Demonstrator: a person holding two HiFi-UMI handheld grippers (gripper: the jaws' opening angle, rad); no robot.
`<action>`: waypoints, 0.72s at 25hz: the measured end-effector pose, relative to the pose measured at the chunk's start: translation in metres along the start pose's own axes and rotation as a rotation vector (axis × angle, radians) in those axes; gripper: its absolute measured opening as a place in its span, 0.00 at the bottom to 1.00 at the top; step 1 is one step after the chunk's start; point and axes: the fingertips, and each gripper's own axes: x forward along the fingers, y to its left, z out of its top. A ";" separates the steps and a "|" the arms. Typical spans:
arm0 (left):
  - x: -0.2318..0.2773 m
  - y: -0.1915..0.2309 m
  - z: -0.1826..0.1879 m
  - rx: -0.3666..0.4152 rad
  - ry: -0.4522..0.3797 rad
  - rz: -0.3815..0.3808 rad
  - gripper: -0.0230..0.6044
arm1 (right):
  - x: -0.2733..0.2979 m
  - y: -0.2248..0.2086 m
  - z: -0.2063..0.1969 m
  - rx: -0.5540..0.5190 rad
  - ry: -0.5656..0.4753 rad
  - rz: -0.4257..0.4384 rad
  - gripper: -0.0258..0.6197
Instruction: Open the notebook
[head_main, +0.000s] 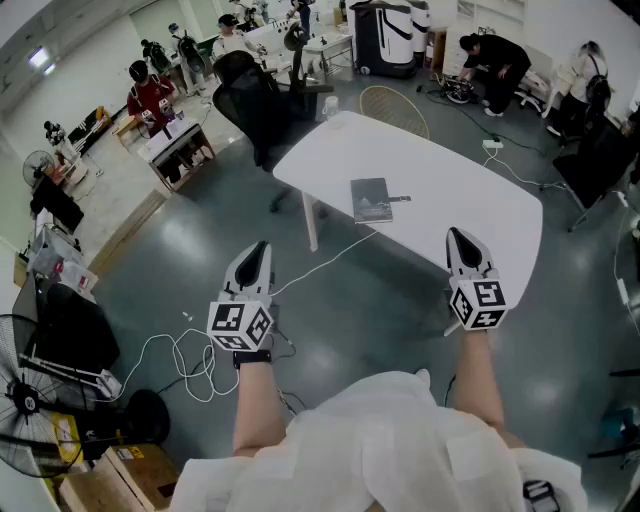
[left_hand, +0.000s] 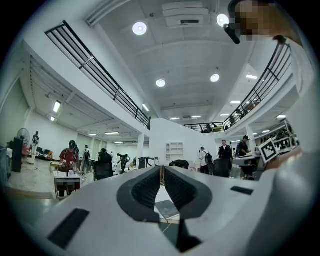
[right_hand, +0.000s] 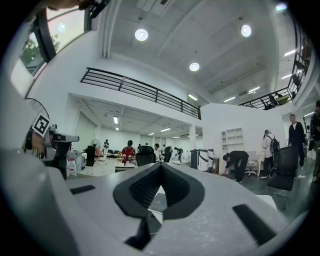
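A closed grey notebook (head_main: 371, 199) lies flat near the middle of the white table (head_main: 440, 180), with a dark pen (head_main: 400, 198) at its right side. Both grippers hover over the floor, short of the table's near edge and apart from the notebook. My left gripper (head_main: 262, 246) is shut with nothing in it, off to the notebook's lower left. My right gripper (head_main: 455, 233) is shut and empty, to the lower right. The notebook (left_hand: 167, 209) shows below the left gripper (left_hand: 162, 168) in its view. In the right gripper view the notebook (right_hand: 157, 201) appears under the right gripper (right_hand: 161, 165).
A black office chair (head_main: 255, 100) stands behind the table's left corner. A white cable (head_main: 340, 250) hangs from the table and coils on the floor (head_main: 190, 360). A fan (head_main: 25, 440) and boxes sit at the lower left. Several people work at the far desks.
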 end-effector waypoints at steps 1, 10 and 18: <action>-0.001 -0.001 -0.001 -0.001 0.000 -0.001 0.08 | -0.001 0.000 -0.001 -0.001 0.001 0.001 0.04; 0.001 -0.008 -0.005 0.002 -0.002 -0.016 0.08 | -0.003 0.001 -0.004 -0.008 0.007 0.004 0.04; 0.006 -0.006 -0.009 0.008 0.004 -0.009 0.08 | 0.001 0.000 -0.007 -0.023 0.016 0.008 0.04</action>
